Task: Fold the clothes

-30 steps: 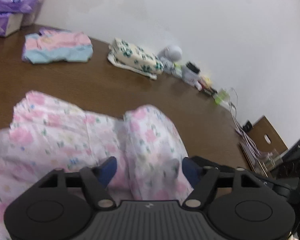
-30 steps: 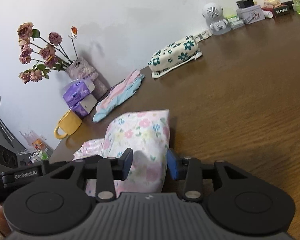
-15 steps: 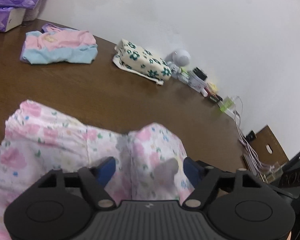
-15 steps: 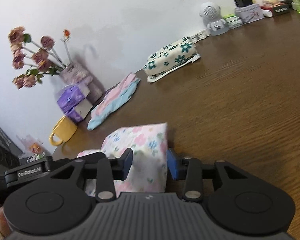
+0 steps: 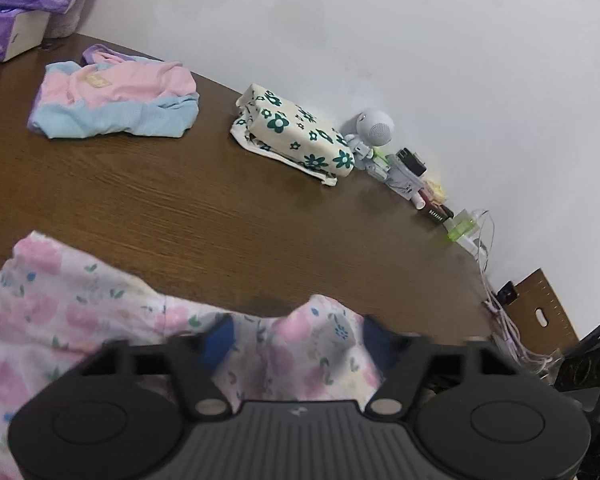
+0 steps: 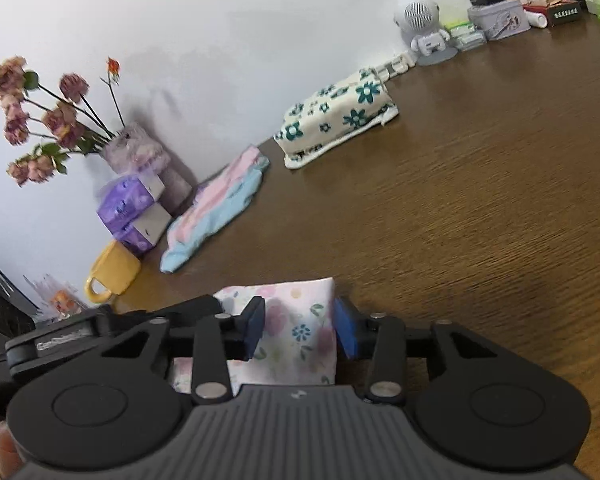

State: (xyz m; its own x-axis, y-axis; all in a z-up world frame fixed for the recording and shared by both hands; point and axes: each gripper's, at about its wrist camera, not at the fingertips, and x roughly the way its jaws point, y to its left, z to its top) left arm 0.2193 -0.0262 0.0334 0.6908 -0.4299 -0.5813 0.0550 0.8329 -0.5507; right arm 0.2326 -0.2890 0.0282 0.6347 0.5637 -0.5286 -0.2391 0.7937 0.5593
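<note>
The white garment with pink flowers [image 5: 72, 320] lies bunched on the brown table [image 5: 180, 208] at the near edge. A raised fold of it sits between the fingers of my left gripper [image 5: 297, 338], whose jaws stand wide apart and open. In the right wrist view a flat folded corner of the same floral garment [image 6: 300, 320] shows between the blue pads of my right gripper [image 6: 299, 330]. Those jaws stand partly apart, and the cloth runs on under the left finger [image 6: 252, 328]. It does not look clamped.
A folded pink and blue garment [image 5: 116, 104] and a cream bundle with green flowers [image 5: 296, 140] lie farther back. Along the wall are a white robot figure [image 5: 374, 132], small boxes, cables, purple tissue packs [image 6: 130, 208], a yellow mug [image 6: 112, 272] and a vase of flowers [image 6: 136, 152].
Both grippers have drawn back toward the near edge. Less of the floral garment shows ahead of each pair of fingers. The gaps between the jaws look unchanged.
</note>
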